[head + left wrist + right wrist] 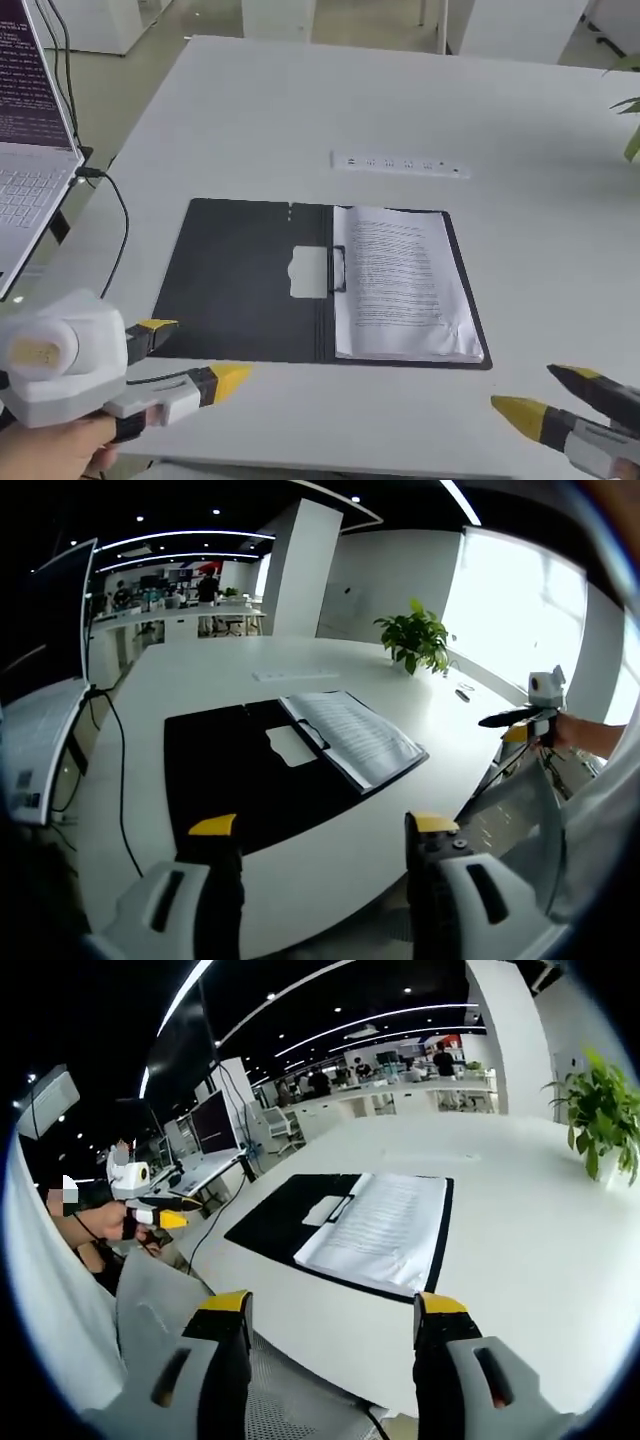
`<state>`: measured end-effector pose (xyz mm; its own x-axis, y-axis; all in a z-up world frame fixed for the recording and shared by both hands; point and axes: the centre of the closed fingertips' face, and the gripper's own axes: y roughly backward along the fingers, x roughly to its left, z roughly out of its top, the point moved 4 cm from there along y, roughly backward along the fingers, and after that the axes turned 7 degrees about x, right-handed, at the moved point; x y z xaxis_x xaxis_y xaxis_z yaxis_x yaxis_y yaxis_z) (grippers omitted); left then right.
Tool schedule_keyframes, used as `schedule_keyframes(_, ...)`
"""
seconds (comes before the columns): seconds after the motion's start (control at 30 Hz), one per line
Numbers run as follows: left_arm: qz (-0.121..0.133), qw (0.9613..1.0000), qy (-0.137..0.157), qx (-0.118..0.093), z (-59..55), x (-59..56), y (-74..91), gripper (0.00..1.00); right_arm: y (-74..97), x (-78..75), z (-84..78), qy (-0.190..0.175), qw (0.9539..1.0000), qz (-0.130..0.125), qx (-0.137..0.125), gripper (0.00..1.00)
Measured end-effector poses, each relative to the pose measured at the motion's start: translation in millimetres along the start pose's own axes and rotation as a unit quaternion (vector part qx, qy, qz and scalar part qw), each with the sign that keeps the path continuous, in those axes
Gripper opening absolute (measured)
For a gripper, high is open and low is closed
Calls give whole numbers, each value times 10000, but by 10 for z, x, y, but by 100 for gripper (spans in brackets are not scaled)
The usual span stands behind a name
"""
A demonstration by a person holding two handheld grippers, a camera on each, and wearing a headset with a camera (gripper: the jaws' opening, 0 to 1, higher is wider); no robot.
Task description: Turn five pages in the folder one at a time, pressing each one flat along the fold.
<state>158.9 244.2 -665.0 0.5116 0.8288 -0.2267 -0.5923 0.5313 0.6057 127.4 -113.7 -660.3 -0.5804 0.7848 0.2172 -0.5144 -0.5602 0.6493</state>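
Here the open folder (pixel 250 290) holds a page stack (pixel 400 285) at its right.

Black folder (pixel 240 300), white pages (pixel 400 285) of grey print, white table (pixel 280 110), yellow-tipped left tool (pixel 200 352), yellow-tipped right tool (pixel 540 392)

Left gripper (pixel 196 352): rounded white plastic body, grey jaw bases, black jaws, yellow tips. Right gripper (pixel 532 388): grey base, black jaws, yellow tips. Person's clothing (pixel 585 815) is white.
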Motion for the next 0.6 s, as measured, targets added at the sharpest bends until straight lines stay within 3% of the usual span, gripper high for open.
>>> schedule_keyframes(0.07, -7, 10000, 2, -2, 9, 1, 2, 66, -15, 0, -28, 113, 9999, 15, 118, 65)
schedule_keyframes(0.23, -6, 10000, -30, -34, 42, -6, 18, 66, -9, -11, -13, 97, 9999, -22, 70, 67)
schedule_keyframes(0.4, -9, 9999, -147, 17, 69, -1, 38, 68, 68, -45, 57, -60, 9998, -64, -173, 67)
schedule_keyframes(0.5, 33, 9997, -262, 4, 122, 24, 70, 69, 148, -88, 179, -302, 9982, -50, -518, 66)
schedule_keyframes(0.6, 43, 9995, -304, -42, 187, 17, 108, 69, 213, -137, 247, -438, 9967, -77, -683, 66)
